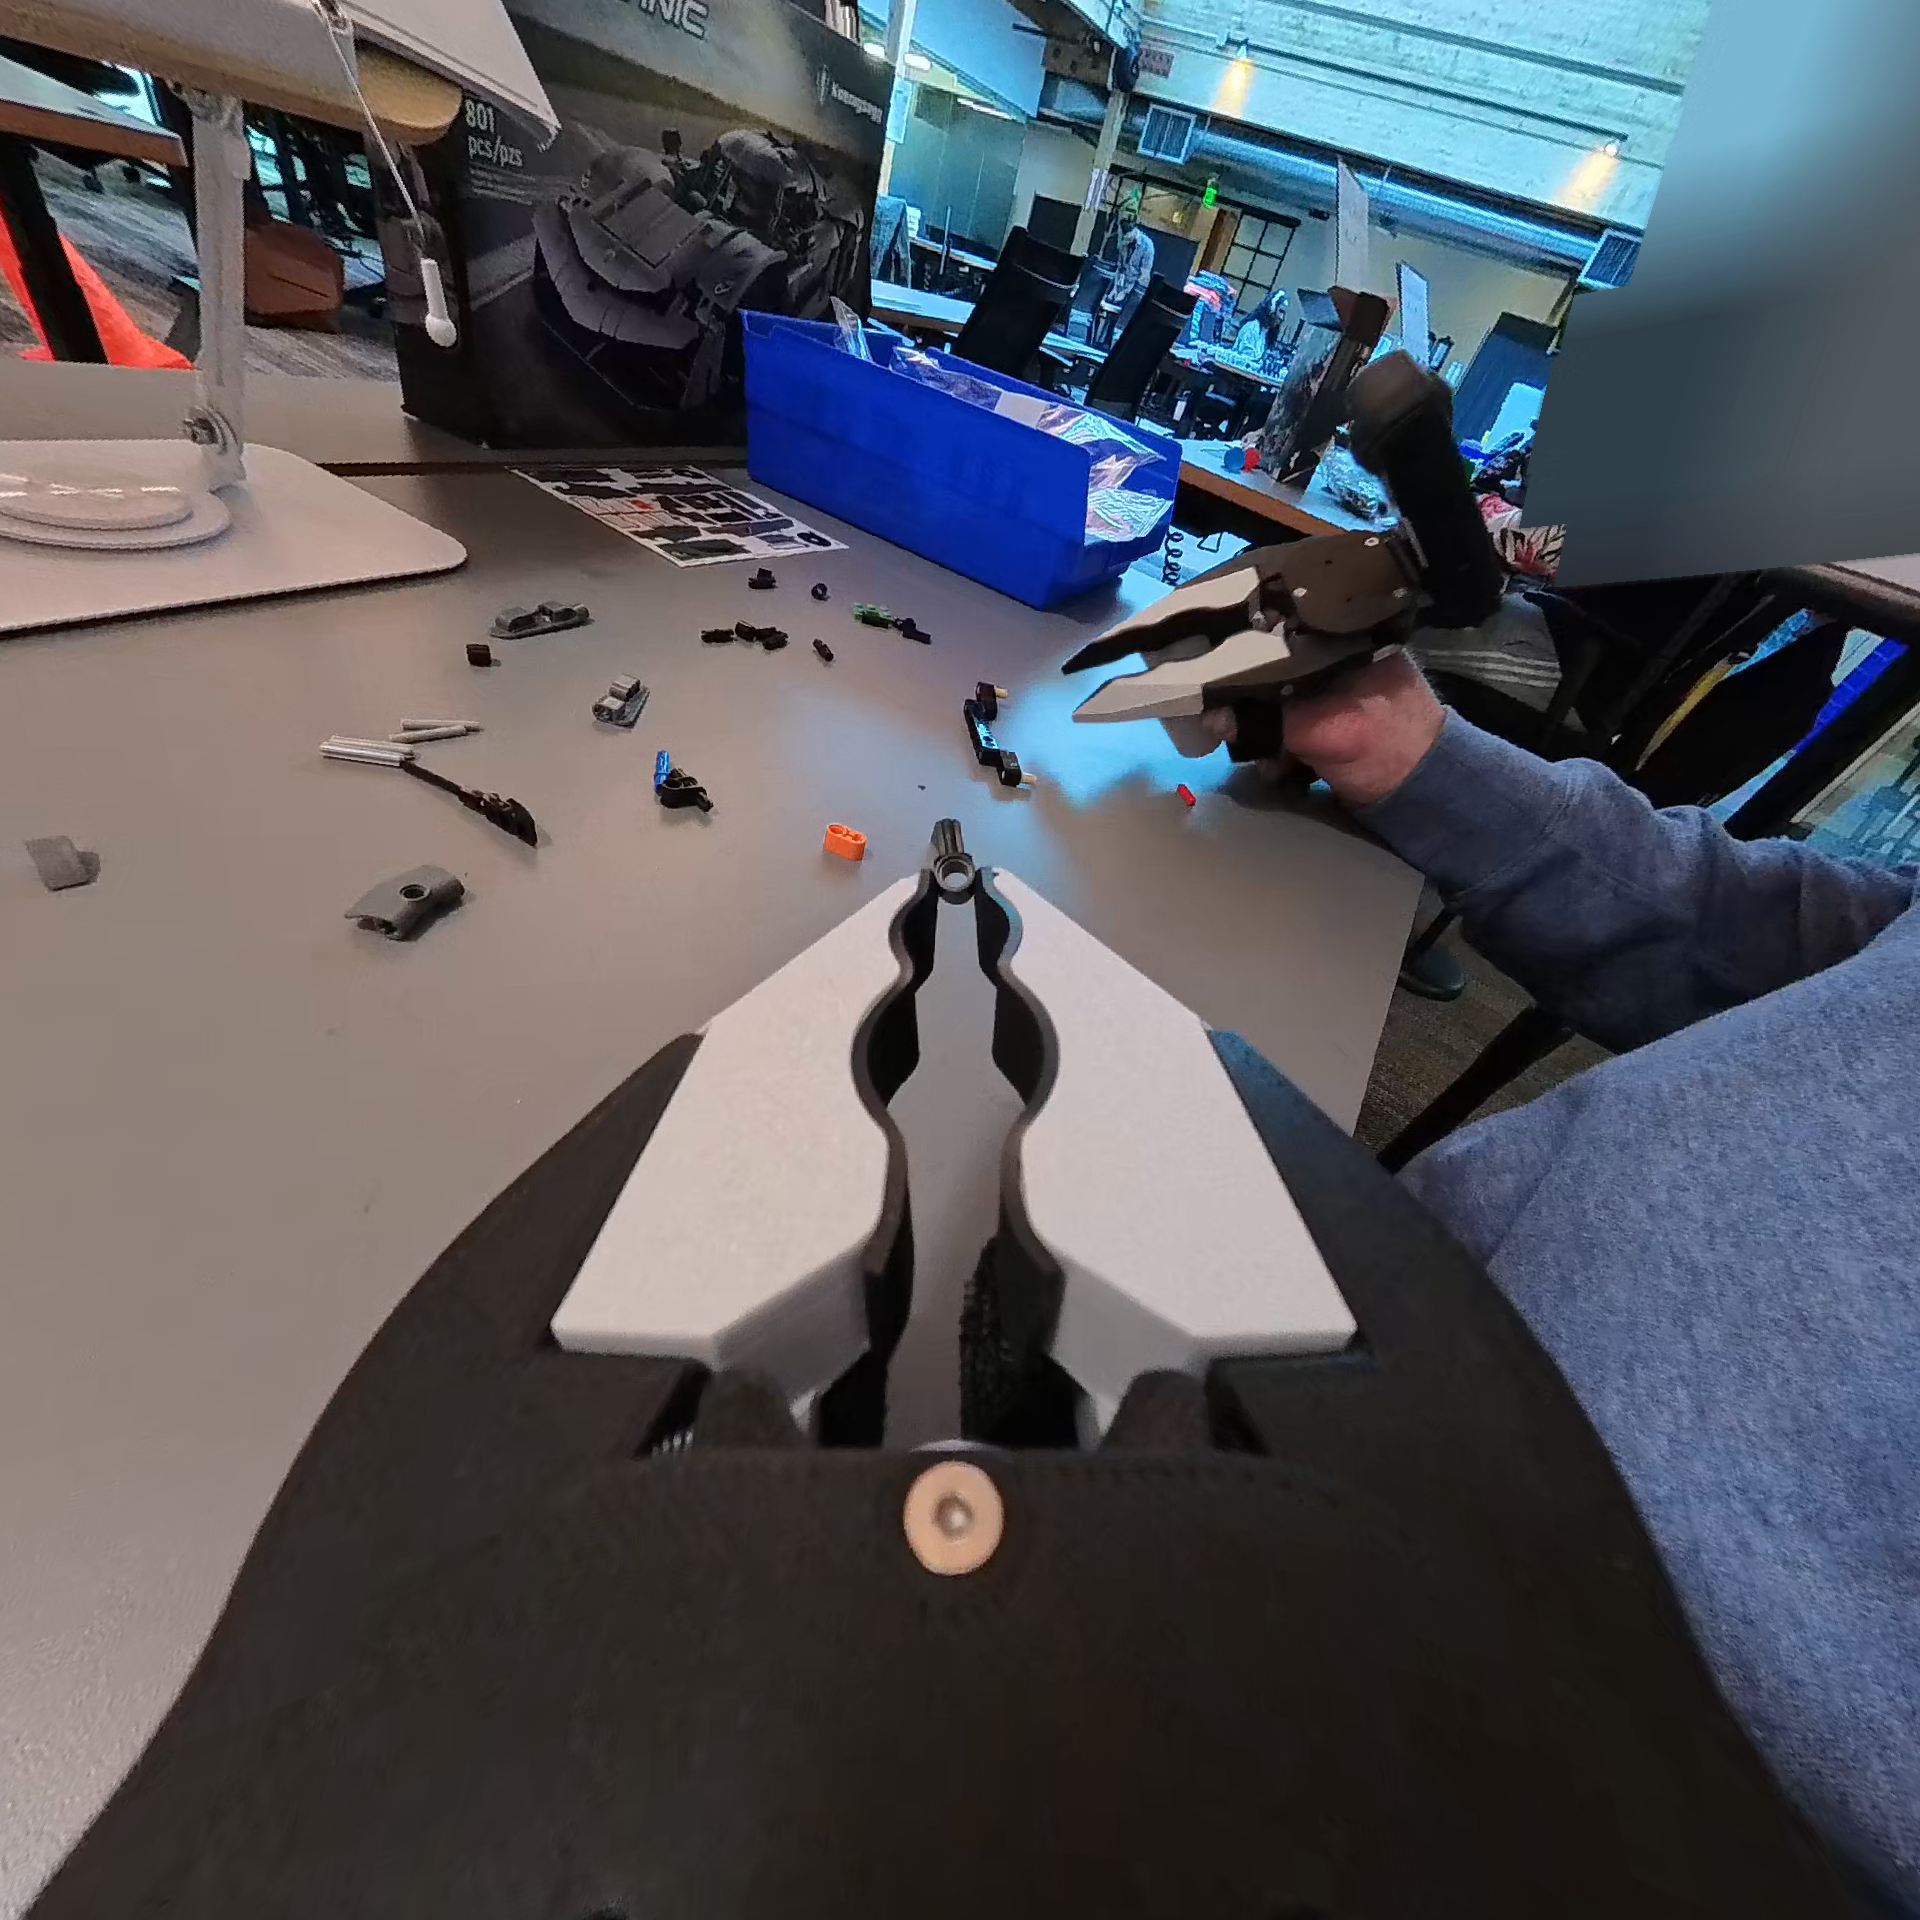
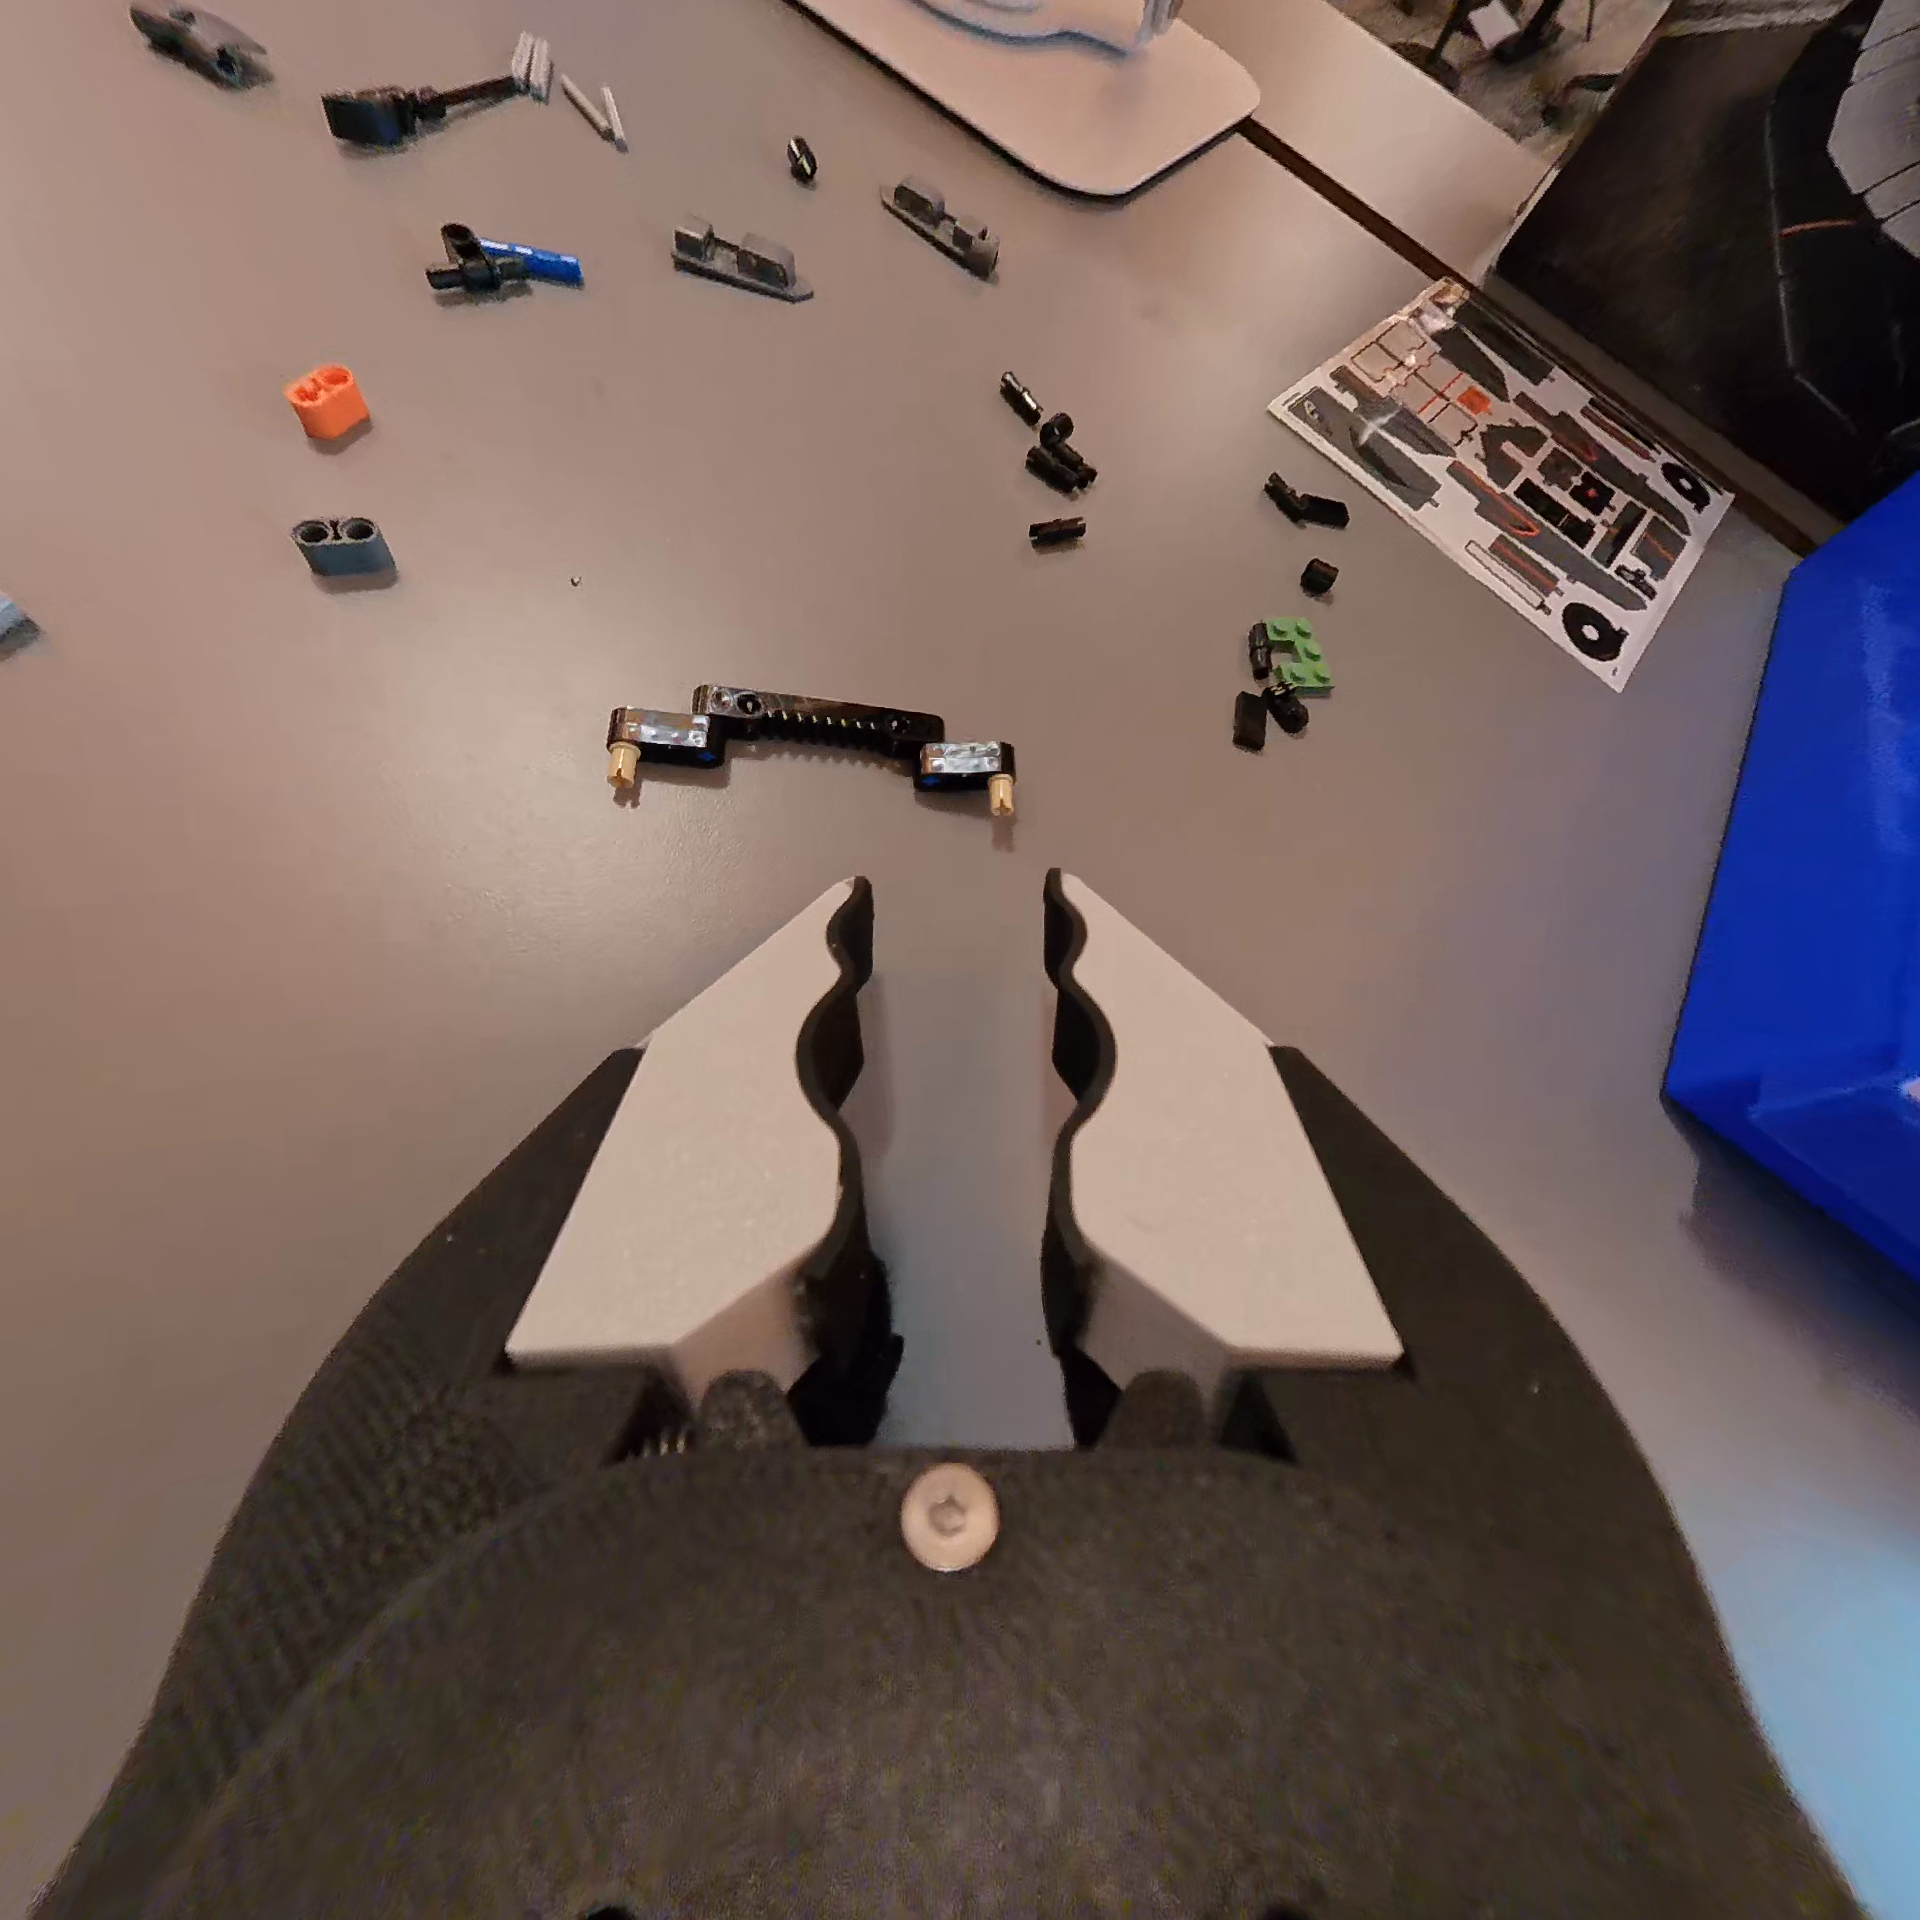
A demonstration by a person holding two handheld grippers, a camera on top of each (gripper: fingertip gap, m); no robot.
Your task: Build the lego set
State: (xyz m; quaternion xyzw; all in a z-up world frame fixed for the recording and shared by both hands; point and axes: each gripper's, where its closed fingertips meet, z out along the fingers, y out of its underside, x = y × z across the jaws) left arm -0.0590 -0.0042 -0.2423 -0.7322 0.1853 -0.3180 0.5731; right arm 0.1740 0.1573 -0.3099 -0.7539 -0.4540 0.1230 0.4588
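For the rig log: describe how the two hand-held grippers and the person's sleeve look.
Both the left hand-held gripper and right hand-held gripper have pale grey wedge fingers with wavy black inner pads, on a rounded black textured body with a silver screw. The sleeve is blue knit.

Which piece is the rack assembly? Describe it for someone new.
On the grey table, left of the blue bin, the rack assembly lies just beyond the open right gripper. It is the long black toothed bar with a tan peg at each end.

Box (image 1: 644,239): printed lettering and a number, white on dark.
Sticker sheet (image 2: 1507,473): printed shapes, no lettering legible.
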